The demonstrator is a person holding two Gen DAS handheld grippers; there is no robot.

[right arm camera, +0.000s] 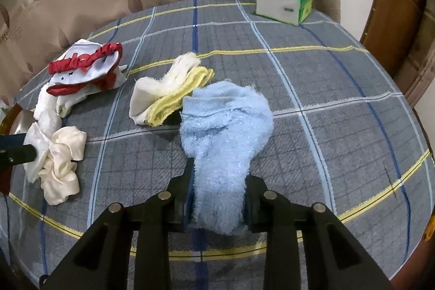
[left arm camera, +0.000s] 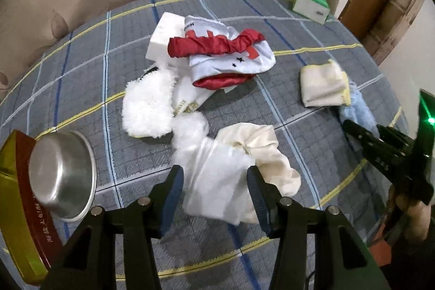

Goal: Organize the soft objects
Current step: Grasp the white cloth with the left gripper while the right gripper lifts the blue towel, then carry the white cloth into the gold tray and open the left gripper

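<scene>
Blue fluffy sock (right arm camera: 225, 127) is pinched by its cuff end in the right gripper (right arm camera: 218, 197), jaws nearly closed on it, toe slumped on the worktop (right arm camera: 326, 72) beside the folded cloths (right arm camera: 165, 91). Light, limp, compressible; best taken at a bunched end. Left gripper (left arm camera: 214, 192) is held half open around a white cloth (left arm camera: 214, 181); grip cannot be told.

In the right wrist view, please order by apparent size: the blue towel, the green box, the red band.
1. Blue towel, though it looks large partly because it is nearest the camera.
2. Green box and red band: they look alike, so I do not rank them.
</scene>
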